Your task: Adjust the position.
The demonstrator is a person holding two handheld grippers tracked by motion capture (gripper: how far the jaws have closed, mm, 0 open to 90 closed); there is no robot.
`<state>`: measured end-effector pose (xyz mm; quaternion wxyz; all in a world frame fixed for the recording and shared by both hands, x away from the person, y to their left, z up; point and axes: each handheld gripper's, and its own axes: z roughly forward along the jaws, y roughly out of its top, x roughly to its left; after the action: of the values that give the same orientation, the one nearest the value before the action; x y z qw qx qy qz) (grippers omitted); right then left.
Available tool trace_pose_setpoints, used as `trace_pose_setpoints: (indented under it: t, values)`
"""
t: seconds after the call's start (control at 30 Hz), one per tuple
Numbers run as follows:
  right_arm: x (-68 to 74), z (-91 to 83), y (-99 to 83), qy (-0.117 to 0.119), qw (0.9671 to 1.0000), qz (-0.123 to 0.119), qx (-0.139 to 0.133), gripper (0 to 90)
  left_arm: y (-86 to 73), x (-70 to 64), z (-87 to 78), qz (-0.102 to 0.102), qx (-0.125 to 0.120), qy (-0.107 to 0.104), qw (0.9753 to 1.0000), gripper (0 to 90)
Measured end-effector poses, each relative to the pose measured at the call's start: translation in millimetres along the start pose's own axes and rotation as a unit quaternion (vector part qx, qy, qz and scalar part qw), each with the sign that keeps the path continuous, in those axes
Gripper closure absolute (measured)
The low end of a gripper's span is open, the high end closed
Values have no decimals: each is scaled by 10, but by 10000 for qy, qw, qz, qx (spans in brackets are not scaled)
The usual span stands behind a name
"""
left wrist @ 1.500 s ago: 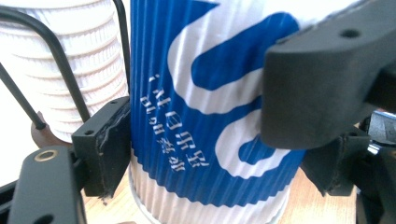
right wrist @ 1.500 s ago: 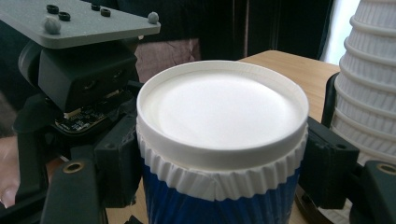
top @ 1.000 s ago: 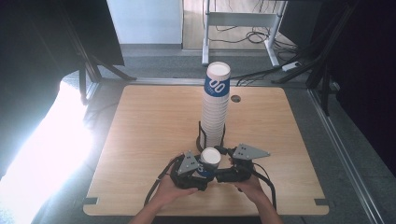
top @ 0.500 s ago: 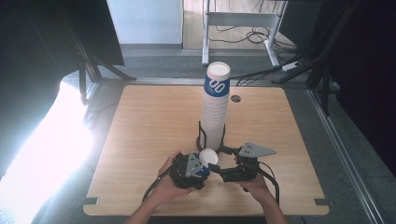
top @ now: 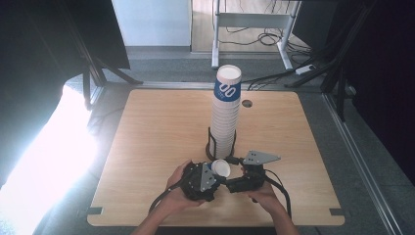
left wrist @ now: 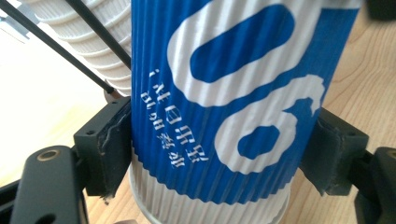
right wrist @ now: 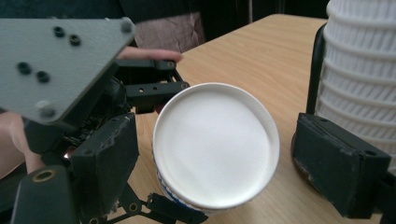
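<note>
Risk at this station centres on the single blue-and-white ribbed paper cup (left wrist: 219, 107) that my left gripper (top: 211, 172) has clamped, both black pads pressed flat on its corrugated sleeve, jaws spread only as far as the cup's width. In the high view the cup (top: 220, 168) sits at the near edge of the light wooden table (top: 147, 147), just in front of the tall stack of ribbed white paper cups (top: 225, 117) standing in its black wire holder (top: 210, 144). My right gripper (right wrist: 224, 186) stands wide open, its pads either side of the cup's round white end (right wrist: 215, 143) and apart from it; it holds nothing. Judged hazards: the left pads could crush or dent the thin wall if squeezed harder, since paper gives readily. If the right jaws close off-centre, one pad would meet the cup first and twist it in the left grip. The stack is near (its lowest ribs appear just beside the right pad in the right gripper view), so a careless swing could strike the holder and topple the column.
</note>
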<state>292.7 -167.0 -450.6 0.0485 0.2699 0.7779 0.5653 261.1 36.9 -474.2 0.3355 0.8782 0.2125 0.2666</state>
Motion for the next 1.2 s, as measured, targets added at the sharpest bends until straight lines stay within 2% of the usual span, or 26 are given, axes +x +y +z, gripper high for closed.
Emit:
trace_pose_setpoints:
  t: [0.1, 0.23, 0.43, 0.6, 0.67, 0.77, 0.87, 0.93, 1.0, 1.07, 1.1, 1.13, 1.2]
  values:
    - [0, 39, -22, 20, 10000, -7, 88, 148, 13, -32, -11, 98, 25, 118, 9999, 200]
    - [5, 89, -42, 109, 9998, 10, 189, 171, 31, -65, -22, 210, -1, 149, 9997, 200]
    - [-9, 136, -70, 220, 9993, 105, 276, 239, 41, -95, -22, 272, -42, 78, 9996, 197]
    - [-12, 130, -66, 202, 9995, 86, 223, 259, 34, -75, -13, 84, -153, 26, 9998, 172]
    - [-12, 125, -63, 166, 9997, 54, 186, 262, 32, -68, -8, -41, -223, 104, 9997, 133]
    - [-22, 109, -62, 93, 9999, 29, 132, 263, 22, -18, -8, -292, -238, 24, 9993, 58]
    - [-33, 79, -51, 37, 10000, 19, 27, 264, 1, 26, -18, -554, -358, -84, 9978, 37]
    - [-36, 51, -41, -10, 10000, 37, -63, 264, -18, 53, -28, -722, -462, -150, 9962, 28]
    - [-43, 15, -29, -33, 9998, 71, -179, 264, -37, 89, -37, -974, -551, -228, 9935, 23]
    - [-52, -13, -22, -28, 9995, 101, -304, 264, -60, 124, -42, -1321, -734, -405, 9877, 15]
    - [-57, -28, -17, -44, 9992, 105, -371, 264, -71, 140, -44, -1432, -786, -508, 9853, 17]
    - [-61, -40, -13, -74, 9991, 89, -411, 264, -88, 162, -43, -1602, -840, -657, 9813, 17]
    - [-68, -69, -5, -118, 9985, 120, -527, 264, -110, 182, -39, -1762, -910, -774, 9771, 18]
